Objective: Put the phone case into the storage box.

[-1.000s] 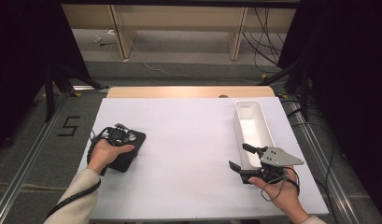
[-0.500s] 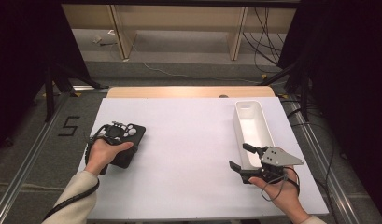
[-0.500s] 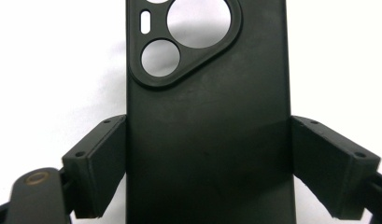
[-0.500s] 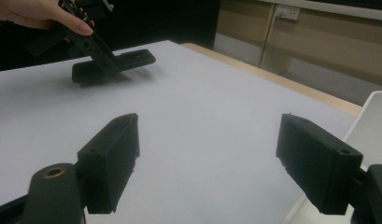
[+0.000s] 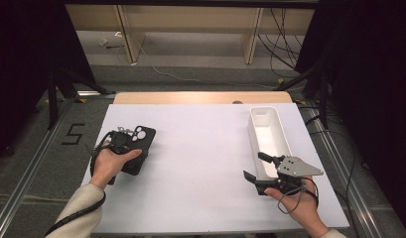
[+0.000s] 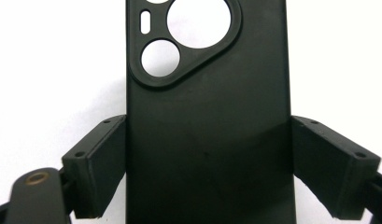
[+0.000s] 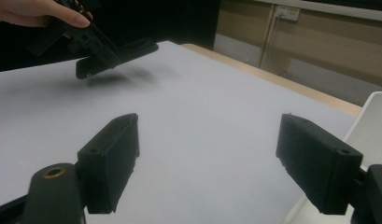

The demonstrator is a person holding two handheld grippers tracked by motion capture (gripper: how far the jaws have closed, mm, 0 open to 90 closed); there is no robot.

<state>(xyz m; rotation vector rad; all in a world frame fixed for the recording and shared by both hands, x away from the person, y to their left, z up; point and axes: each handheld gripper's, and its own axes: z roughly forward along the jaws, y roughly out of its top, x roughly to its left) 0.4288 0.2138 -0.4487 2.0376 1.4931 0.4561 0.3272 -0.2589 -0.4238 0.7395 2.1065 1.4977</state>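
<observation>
A black phone case (image 5: 142,141) with round camera cut-outs is held at the left of the white table, and in the left gripper view the phone case (image 6: 207,84) fills the space between the jaws. My left gripper (image 5: 126,148) is shut on its two long edges, its pads (image 6: 102,158) pressed against the sides. Seen from the right gripper view, the case (image 7: 132,51) hangs tilted a little above the table in the left gripper (image 7: 93,44). My right gripper (image 5: 257,167) stands open with nothing between its jaws, as the right gripper view also shows (image 7: 209,135).
A long white tray (image 5: 262,111) stands at the right of the white table (image 5: 200,148), its near end beside my right gripper, and its rim (image 7: 375,116) shows in the right gripper view. A wooden strip (image 5: 200,97) runs along the table's far edge.
My left hand has shifted slightly away and to the right with the phone case, whose camera cut-outs now show. The right hand has stayed put.
</observation>
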